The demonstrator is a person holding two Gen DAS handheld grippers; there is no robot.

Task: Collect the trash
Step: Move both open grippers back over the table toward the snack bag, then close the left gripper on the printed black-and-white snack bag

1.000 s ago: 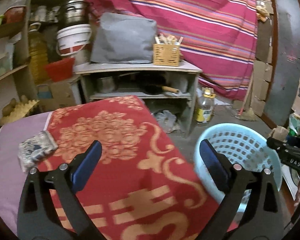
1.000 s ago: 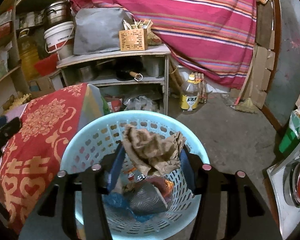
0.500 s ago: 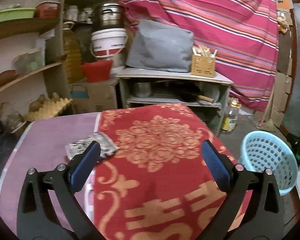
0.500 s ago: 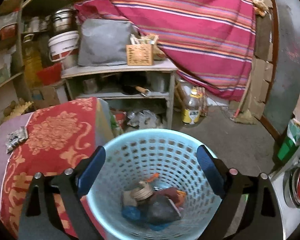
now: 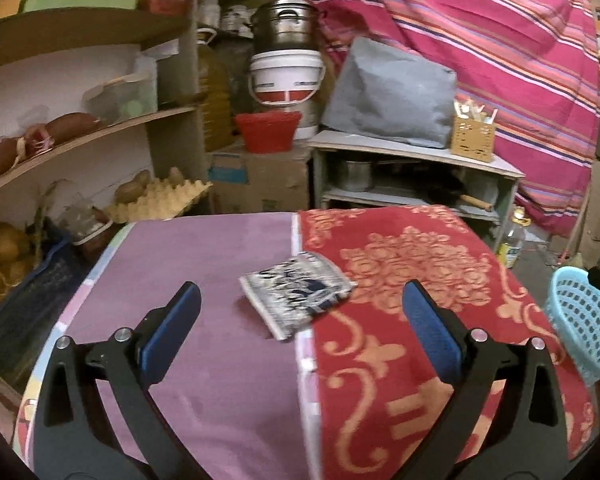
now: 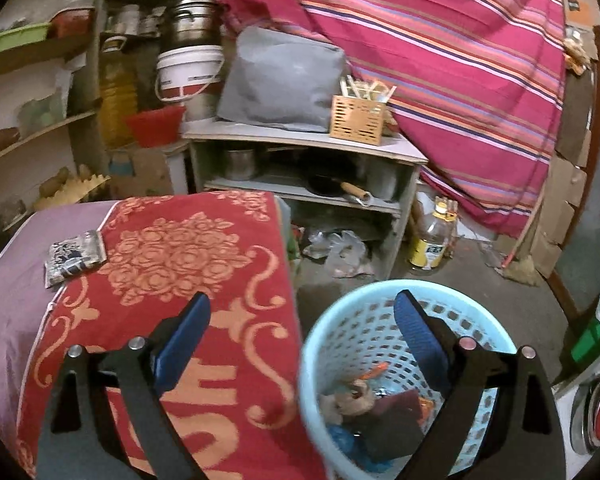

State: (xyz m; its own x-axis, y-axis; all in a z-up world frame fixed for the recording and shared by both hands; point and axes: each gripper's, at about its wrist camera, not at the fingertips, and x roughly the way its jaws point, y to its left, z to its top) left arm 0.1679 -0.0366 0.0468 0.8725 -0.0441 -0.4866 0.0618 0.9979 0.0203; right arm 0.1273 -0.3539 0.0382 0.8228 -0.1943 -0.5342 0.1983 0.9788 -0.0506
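Both your grippers have swung left since a second ago. Your right gripper [image 6: 302, 320] was closed on a crumpled brown wad over the basket [image 6: 320, 344]; now that wad lies inside the basket with the other trash [image 6: 376, 412], and the jaws stand wide apart with nothing between them. Left blue pad sits over the red cloth [image 6: 188, 264], right pad over the basket opening.

Your left gripper [image 5: 300, 312] was over the red cloth with the basket just behind its right finger; now it looks at the seam between the purple cover [image 5: 204, 264] and the red cloth [image 5: 420, 264]. Jaws wide open, empty.

Next piece of trash: a flat black-and-white printed wrapper [image 5: 298, 294]. It lies on the table, straddling the purple/red seam, mostly on the purple side, right corner over the red. In your left view it sits just beyond the fingertips, centred between them, not touched. In your right view the same wrapper [image 6: 74, 258] is at far left, well apart from that gripper.

Basket stands on the floor just right of the table; in your left view only its rim [image 5: 580, 320] shows at the right edge, with a dark part of your right gripper above it.

Far side: grey shelf unit [image 6: 300, 140] with a grey bag [image 6: 280, 80] and a wooden holder [image 6: 358, 120] on top.
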